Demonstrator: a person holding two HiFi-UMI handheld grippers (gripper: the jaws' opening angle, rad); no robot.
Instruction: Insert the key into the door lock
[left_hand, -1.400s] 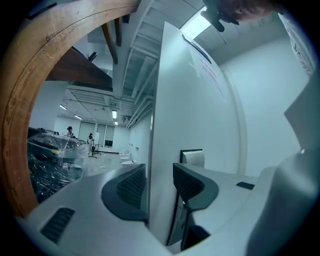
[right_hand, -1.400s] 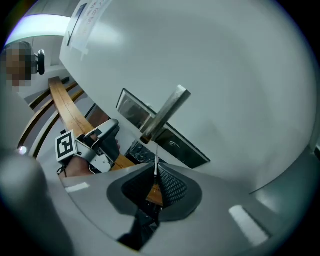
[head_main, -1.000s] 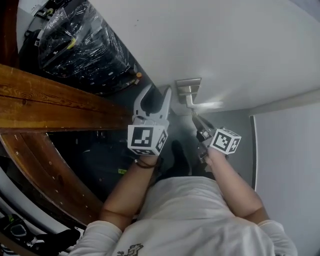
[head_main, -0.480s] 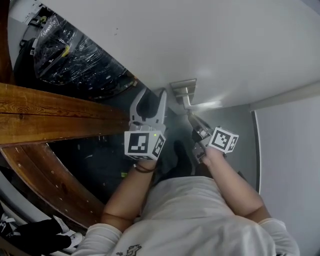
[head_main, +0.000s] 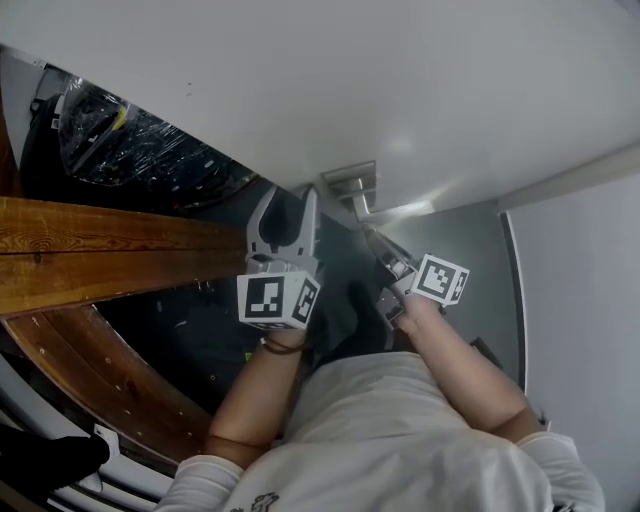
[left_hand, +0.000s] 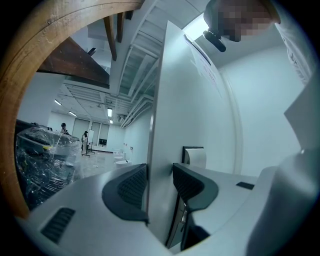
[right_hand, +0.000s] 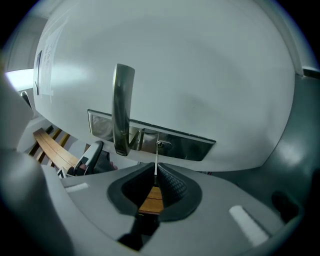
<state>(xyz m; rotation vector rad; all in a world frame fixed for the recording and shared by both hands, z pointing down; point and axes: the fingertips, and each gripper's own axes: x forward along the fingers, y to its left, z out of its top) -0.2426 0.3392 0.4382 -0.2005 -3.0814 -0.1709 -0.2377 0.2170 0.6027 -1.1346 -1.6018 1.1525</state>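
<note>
The white door (head_main: 400, 90) fills the top of the head view, with its steel lock plate (head_main: 350, 185) and lever handle (head_main: 395, 210). My left gripper (head_main: 283, 212) is clamped on the door's free edge (left_hand: 160, 150), one pad on each face. My right gripper (head_main: 383, 252) sits just below the plate, shut on the key (right_hand: 156, 165). In the right gripper view the thin blade rises from the pads to the keyhole cylinder (right_hand: 162, 145) on the lock plate (right_hand: 190, 145), its tip at the keyhole. The lever handle (right_hand: 121, 110) hangs to the left of the keyhole.
A long wooden beam (head_main: 100, 250) and a curved wooden frame (head_main: 90, 380) lie at the left. A plastic-wrapped dark load (head_main: 140, 150) stands beyond the door. A grey wall (head_main: 570, 300) runs along the right. Two people (left_hand: 64, 129) stand far off in the hall.
The head view has swung, so the door, both grippers and the lock plate sit a little further left. Both grippers keep their holds and stay in place against the door.
</note>
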